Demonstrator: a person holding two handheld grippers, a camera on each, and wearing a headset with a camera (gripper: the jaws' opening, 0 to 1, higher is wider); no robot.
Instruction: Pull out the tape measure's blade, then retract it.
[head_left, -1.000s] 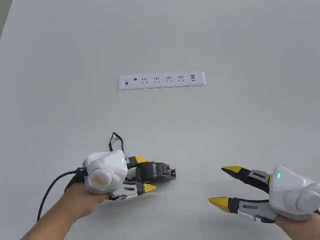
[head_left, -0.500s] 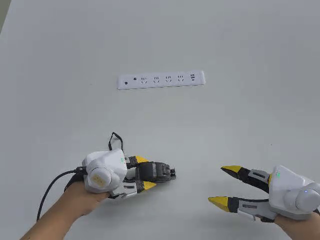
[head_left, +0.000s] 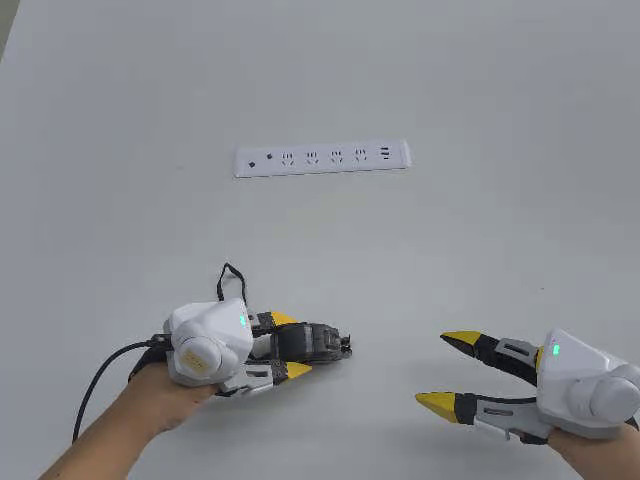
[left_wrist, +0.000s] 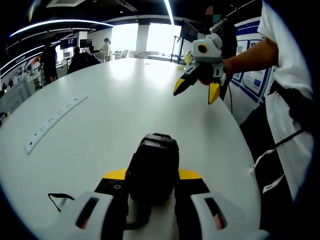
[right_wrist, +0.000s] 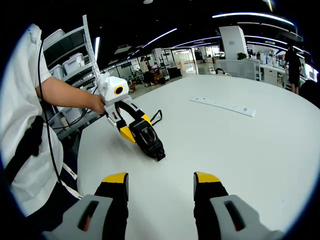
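Nothing shifts: left claw (head_left: 293, 347) stays clamped on the black plastic tape measure (head_left: 318, 343). Right claw (head_left: 448, 370), spread open, waits well clear of it; pull apparently unstarted.

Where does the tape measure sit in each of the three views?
Head view: tape measure lower left, between the jaws of the left hand-held gripper.
Left gripper view: bottom centre.
Right gripper view: left of centre.
Shared landmark: white power strip.
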